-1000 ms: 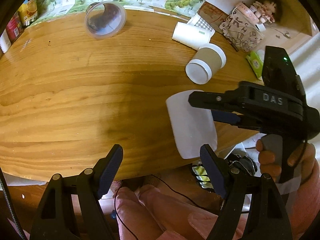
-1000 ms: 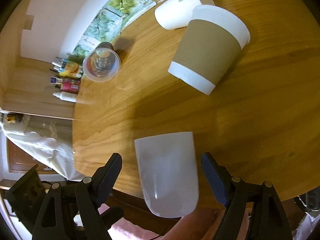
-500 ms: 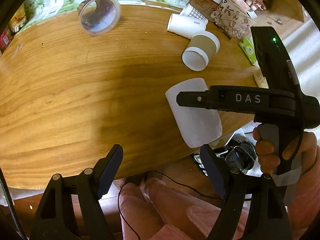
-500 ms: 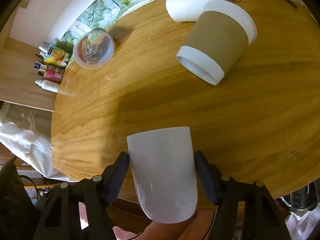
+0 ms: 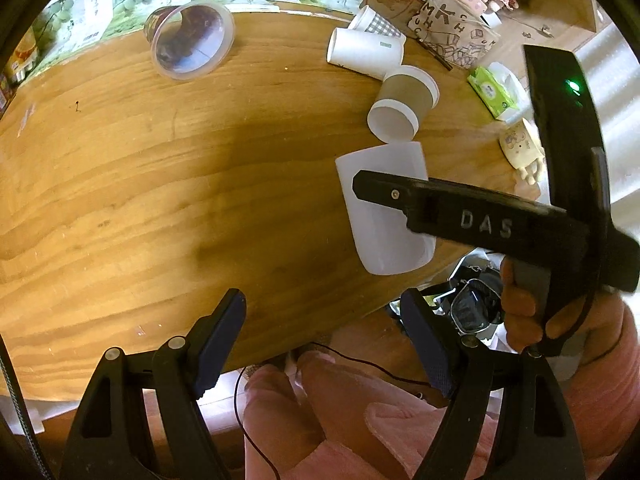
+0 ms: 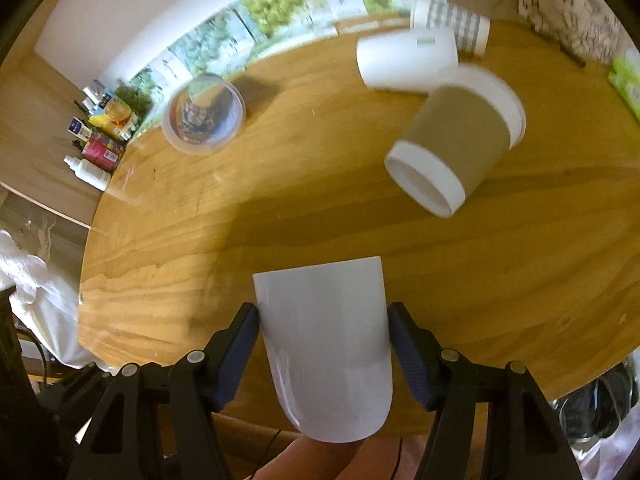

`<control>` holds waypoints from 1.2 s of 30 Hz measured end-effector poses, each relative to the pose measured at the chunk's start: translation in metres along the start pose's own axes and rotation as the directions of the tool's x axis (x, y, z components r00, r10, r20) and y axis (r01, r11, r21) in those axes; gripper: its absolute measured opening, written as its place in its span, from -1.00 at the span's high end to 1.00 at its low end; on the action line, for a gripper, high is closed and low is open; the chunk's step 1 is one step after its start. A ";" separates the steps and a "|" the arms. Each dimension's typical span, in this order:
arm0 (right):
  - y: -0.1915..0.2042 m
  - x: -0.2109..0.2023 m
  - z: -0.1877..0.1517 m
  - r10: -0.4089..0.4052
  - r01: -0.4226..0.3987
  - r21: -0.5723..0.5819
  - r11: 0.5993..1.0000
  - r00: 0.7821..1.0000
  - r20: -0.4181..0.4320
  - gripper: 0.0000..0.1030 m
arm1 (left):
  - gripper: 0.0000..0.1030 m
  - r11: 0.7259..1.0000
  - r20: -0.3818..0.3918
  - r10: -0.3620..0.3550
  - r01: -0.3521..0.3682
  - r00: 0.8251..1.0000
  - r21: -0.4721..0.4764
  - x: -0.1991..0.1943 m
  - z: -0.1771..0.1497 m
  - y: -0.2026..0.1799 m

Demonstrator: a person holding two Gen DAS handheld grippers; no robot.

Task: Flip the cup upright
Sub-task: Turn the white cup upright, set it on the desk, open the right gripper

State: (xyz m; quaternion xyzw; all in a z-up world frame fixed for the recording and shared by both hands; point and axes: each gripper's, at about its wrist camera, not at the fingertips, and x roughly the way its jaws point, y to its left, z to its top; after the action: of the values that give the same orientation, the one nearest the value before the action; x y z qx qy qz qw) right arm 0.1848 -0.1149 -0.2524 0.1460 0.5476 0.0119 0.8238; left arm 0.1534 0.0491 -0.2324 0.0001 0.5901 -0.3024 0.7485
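Note:
A plain white cup (image 6: pixel 326 340) lies on its side between the fingers of my right gripper (image 6: pixel 324 344), rim pointing away, rounded base toward the camera. The gripper is shut on it, both pads touching its sides, and holds it over the near edge of the wooden table (image 6: pixel 280 220). In the left wrist view the same white cup (image 5: pixel 384 236) shows under the right gripper's black body (image 5: pixel 472 216). My left gripper (image 5: pixel 324 340) is open and empty, over the table's front edge to the left of the cup.
A brown-sleeved paper cup (image 6: pixel 456 152), a white paper cup (image 6: pixel 404 60) and a checked cup (image 6: pixel 452 20) lie on their sides at the back right. A clear plastic cup (image 6: pixel 204 116) lies at the back left. Bottles (image 6: pixel 96 152) stand beyond the table's left edge.
My right gripper closed on the white cup, which was loose between open fingers a second ago, and has lifted and moved it slightly. The left gripper stayed open.

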 end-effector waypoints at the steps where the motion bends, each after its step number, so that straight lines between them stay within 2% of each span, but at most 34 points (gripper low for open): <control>1: 0.002 -0.003 -0.002 -0.003 0.004 -0.006 1.000 1.000 0.031 -0.28 | -0.60 1.000 0.000 -0.001 0.001 1.000 0.005 -0.001 0.001 0.000; 4: 0.004 -0.011 -0.005 0.003 -0.002 -0.005 1.000 0.993 0.118 -0.27 | -0.60 1.000 0.001 -0.005 0.005 1.000 0.014 -0.003 0.006 0.000; 6: 0.006 -0.018 -0.009 -0.001 0.004 -0.019 1.000 0.979 0.202 -0.27 | -0.60 1.000 0.006 -0.011 0.011 1.000 0.016 -0.004 0.008 0.001; 9: 0.010 -0.024 -0.013 -0.009 0.025 -0.047 0.999 0.947 0.321 -0.27 | -0.60 1.000 0.010 -0.024 0.023 1.000 0.014 -0.007 0.013 0.005; 13: 0.013 -0.022 -0.016 0.002 0.029 -0.062 0.998 0.893 0.450 -0.27 | -0.60 1.000 0.024 -0.027 0.027 0.999 0.002 -0.013 0.019 0.015; 17: 0.008 -0.017 -0.020 -0.003 0.049 -0.073 0.996 0.851 0.526 -0.27 | -0.60 0.999 0.042 -0.018 0.019 0.999 -0.028 -0.020 0.026 0.028; 24: 0.013 -0.009 -0.030 -0.014 0.112 -0.118 0.987 0.784 0.621 -0.27 | -0.60 0.994 0.077 -0.052 0.059 0.996 -0.087 -0.033 0.039 0.047; 29: 0.015 -0.003 -0.036 -0.011 0.121 -0.127 0.984 0.763 0.647 -0.27 | -0.59 0.996 0.086 -0.045 0.052 0.995 -0.079 -0.037 0.041 0.046; 36: 0.014 0.002 -0.044 -0.012 0.130 -0.142 0.981 0.774 0.633 -0.28 | -0.59 0.996 0.099 -0.042 0.050 0.994 -0.079 -0.038 0.044 0.045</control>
State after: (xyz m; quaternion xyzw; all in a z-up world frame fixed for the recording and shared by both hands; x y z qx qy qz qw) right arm 0.1480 -0.0916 -0.2667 0.0468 0.2431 -0.0200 0.9687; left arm 0.2075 0.0873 -0.2012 -0.0588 0.5646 -0.2947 0.7688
